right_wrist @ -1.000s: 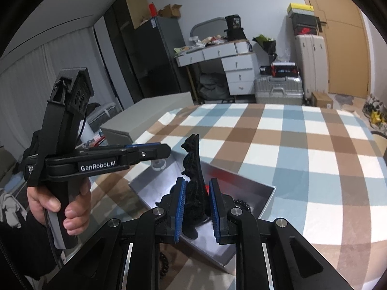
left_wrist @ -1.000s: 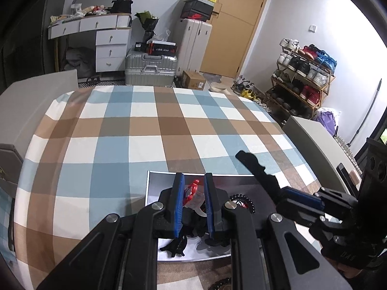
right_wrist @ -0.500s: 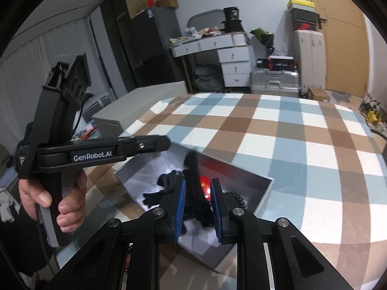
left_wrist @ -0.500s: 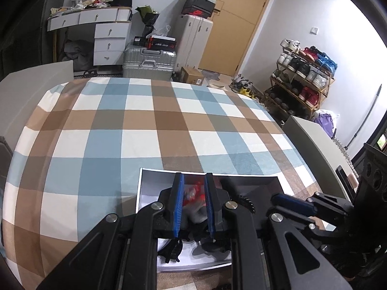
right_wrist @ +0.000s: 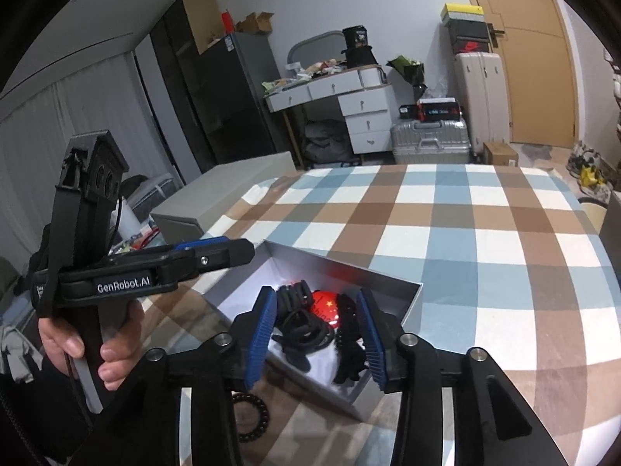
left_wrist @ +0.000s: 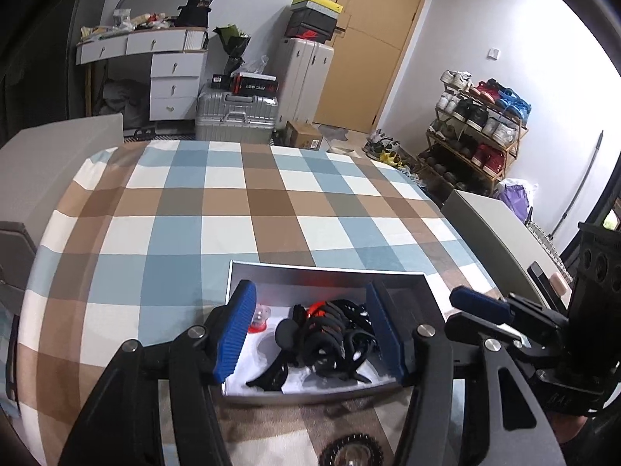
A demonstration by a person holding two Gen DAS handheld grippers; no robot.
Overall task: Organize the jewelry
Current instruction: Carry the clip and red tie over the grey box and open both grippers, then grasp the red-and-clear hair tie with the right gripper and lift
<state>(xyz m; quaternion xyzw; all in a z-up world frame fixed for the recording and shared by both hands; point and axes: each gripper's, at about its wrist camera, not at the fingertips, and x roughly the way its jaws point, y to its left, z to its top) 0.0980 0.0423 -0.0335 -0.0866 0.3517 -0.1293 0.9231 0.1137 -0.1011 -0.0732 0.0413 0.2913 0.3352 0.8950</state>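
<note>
The shallow silver-grey cardboard box (left_wrist: 330, 272) lies on the checked blue, brown and white cloth (left_wrist: 217, 209), at 12 o'clock just under both tongs, with its long side running from 9 to 3 o'clock. Inside sit the black hair ties (left_wrist: 330, 334), the black claw clip (right_wrist: 349, 345) and the round red badge (right_wrist: 326, 305). The left gripper (left_wrist: 310, 334) and the right gripper (right_wrist: 318, 334) both tip down over the box, their jaws opening with nothing pinched, while a black bead bracelet (right_wrist: 250, 417) waits outside at 6 o'clock, nearer the left one.
</note>
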